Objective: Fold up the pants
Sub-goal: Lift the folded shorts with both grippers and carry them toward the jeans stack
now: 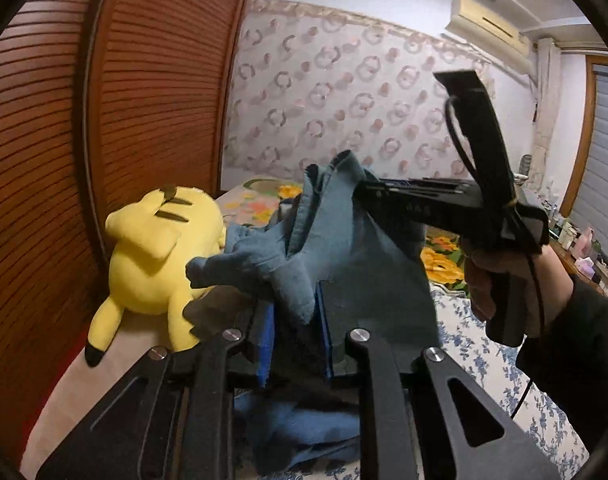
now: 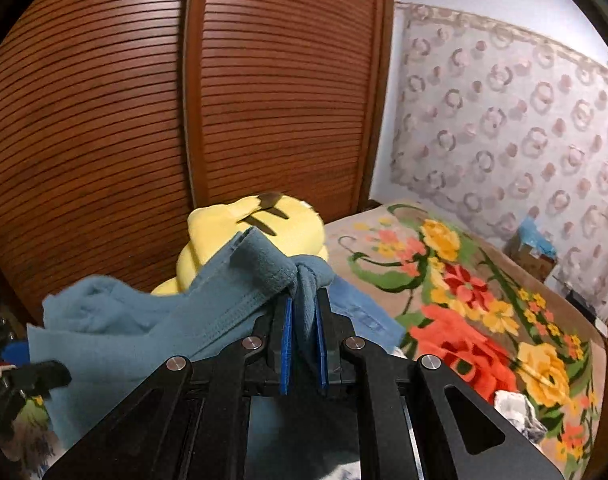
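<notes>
Pants held up over the bed by both tools

Wardrobe [image 2: 184, 100] of brown slatted wood fills the left of both views, its doors rising behind everything else. Beside it a wall hanging [image 1: 344, 92] with ring patterns covers the far wall, and an air conditioner [image 1: 488, 24] sits high near the ceiling in the left wrist view.

Bed [image 2: 484, 300] lies below, spread with a beige blanket of red, orange and yellow flowers; nearer the camera in the left wrist view a white sheet [image 1: 484, 344] with blue sprigs shows.

Pants [image 1: 368, 264], blue-grey and soft, hang bunched in the air above the bed, stretched between the two tools. One fold drapes toward a plush [image 1: 152, 256], yellow with brown stripes, that lies by the wardrobe at the bed's edge; whether cloth and plush touch cannot be told.

Left tool [image 1: 294, 312] is clamped on the pants: its blue pads press a wad of cloth between them. Right tool [image 2: 304, 312] is likewise clamped on the pants, a gathered edge pinched between its pads and knotted-looking just ahead of them. In the left wrist view the right tool reaches in from the right, its tips buried in the cloth, with a hand [image 1: 500, 280] in a dark sleeve gripping its handle.
</notes>
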`<control>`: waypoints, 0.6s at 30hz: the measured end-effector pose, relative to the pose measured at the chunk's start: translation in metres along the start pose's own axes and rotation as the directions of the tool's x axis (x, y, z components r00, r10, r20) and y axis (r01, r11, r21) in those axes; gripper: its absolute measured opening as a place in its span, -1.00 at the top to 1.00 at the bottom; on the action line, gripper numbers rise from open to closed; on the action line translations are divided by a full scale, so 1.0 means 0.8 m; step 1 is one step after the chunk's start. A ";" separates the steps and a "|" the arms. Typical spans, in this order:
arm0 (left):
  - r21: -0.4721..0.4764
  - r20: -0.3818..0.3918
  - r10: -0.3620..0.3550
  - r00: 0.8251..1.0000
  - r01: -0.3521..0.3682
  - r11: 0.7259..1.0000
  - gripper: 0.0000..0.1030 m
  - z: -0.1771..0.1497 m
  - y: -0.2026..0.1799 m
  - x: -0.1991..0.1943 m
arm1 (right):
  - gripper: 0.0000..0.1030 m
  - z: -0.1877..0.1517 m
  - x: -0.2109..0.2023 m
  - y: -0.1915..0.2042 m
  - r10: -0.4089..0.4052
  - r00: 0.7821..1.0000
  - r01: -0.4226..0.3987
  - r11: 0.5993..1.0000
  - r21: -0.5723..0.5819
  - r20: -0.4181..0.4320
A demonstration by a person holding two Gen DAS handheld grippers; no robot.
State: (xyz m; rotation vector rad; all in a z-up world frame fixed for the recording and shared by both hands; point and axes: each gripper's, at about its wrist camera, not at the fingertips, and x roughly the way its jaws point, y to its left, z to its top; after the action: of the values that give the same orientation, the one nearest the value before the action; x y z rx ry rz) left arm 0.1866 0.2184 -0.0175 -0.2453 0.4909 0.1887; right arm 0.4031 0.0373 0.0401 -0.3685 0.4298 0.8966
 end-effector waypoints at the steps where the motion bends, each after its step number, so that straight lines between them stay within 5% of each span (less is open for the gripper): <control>1: -0.006 -0.006 0.003 1.000 -0.003 1.000 0.60 -0.002 0.002 0.001 | 0.80 0.004 0.006 0.000 0.003 1.000 -0.003 1.000 -0.001 -0.007; 10: -0.022 0.022 0.025 0.999 -0.025 0.999 0.14 -0.001 0.011 -0.016 | 0.57 0.009 0.019 -0.020 0.010 1.000 -0.007 0.997 0.078 -0.030; 14: -0.016 0.060 0.016 0.998 -0.015 1.000 0.09 0.011 0.009 -0.028 | 0.32 0.017 -0.002 -0.024 0.002 1.000 -0.004 0.995 0.096 0.028; 18: 0.029 0.067 0.009 0.998 -0.011 0.999 0.08 0.025 -0.004 -0.023 | 0.30 0.017 -0.037 -0.033 0.005 0.997 -0.014 0.992 0.123 0.071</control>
State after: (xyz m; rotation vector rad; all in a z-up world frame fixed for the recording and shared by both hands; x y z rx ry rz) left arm 0.1799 0.2189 0.0088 -0.2066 0.4281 0.1991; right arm 0.4109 0.0089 0.0702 -0.2206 0.4199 0.8850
